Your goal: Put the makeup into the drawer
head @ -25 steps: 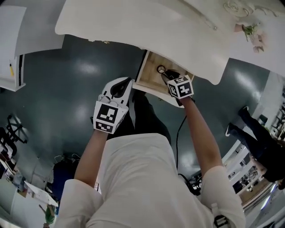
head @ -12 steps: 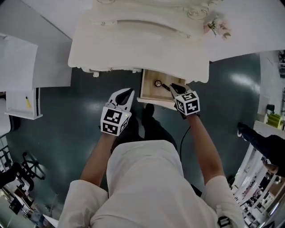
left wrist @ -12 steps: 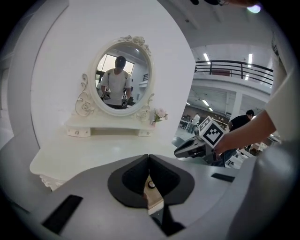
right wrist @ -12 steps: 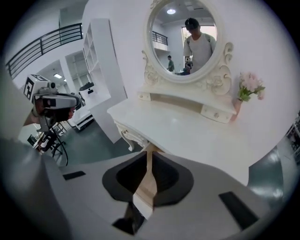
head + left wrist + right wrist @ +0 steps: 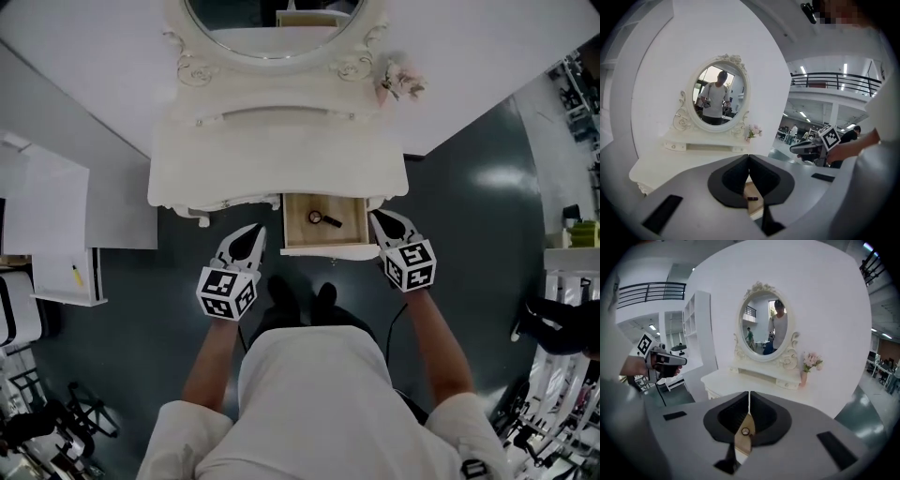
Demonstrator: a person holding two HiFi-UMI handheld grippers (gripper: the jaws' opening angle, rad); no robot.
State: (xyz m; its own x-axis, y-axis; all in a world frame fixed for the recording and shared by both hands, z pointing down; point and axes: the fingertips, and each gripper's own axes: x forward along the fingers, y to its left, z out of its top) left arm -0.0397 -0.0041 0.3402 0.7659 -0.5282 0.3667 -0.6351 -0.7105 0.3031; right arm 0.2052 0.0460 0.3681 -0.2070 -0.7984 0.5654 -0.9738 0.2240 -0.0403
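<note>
Head view tells the change most clearly. A second ago the right gripper was reaching down into the drawer with its jaws wide. Now it is out and above the front edge, its jaws pressed together with nothing between them. The makeup stays behind on the drawer floor, ahead of the right gripper's tips and a little to their left. It is a small round piece with a dark stick beside it. The left gripper has also come up and waits at the other side of the drawer, its jaws closed and empty too. From this I judge that the placing is done. The drawer stands open, but the task sentence does not ask to close it.

Only the head view shows the whole drawer between the two grippers, with both parts of the makeup together. The right gripper view shows only the round piece, just below the closed tips. The left gripper view shows only the dark stick. Both gripper views give what the head view cuts off: the full oval mirror on the dressing table, well beyond the jaws.
</note>
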